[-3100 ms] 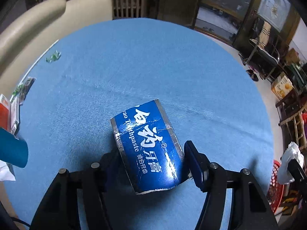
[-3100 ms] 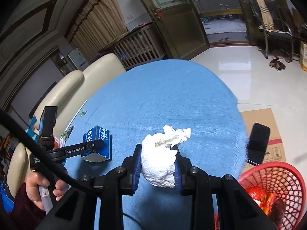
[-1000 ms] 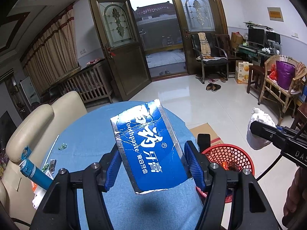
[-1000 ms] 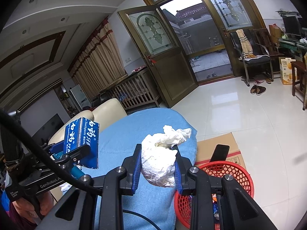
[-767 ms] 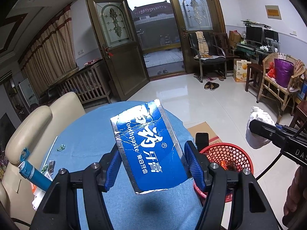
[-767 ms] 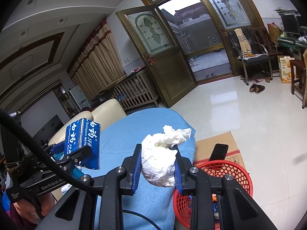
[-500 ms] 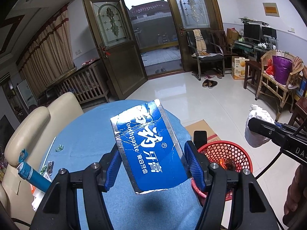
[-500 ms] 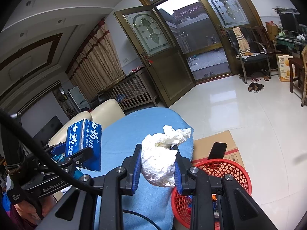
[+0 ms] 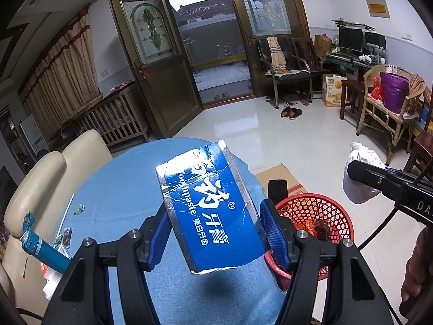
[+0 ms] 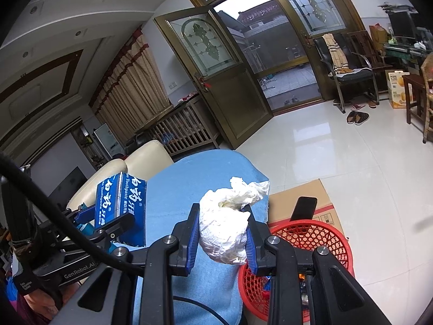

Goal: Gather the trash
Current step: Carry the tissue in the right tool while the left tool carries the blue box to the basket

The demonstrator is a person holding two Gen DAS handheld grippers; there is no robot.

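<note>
A toothpaste box point(image 9: 213, 211) was clenched in the left tool point(image 9: 216, 233) above the surface point(image 9: 116, 189); a tissue wad point(image 10: 224, 227) was gripped in the right tool point(image 10: 222, 239). Each was best released squarely over the red basket point(image 10: 322, 233).

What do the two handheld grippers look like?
Both the left gripper and right gripper are matte black frames with silver bolts and blue ribbed pads. The left body carries white "GenRobot.AI" lettering, and a black cable loops past it.
</note>
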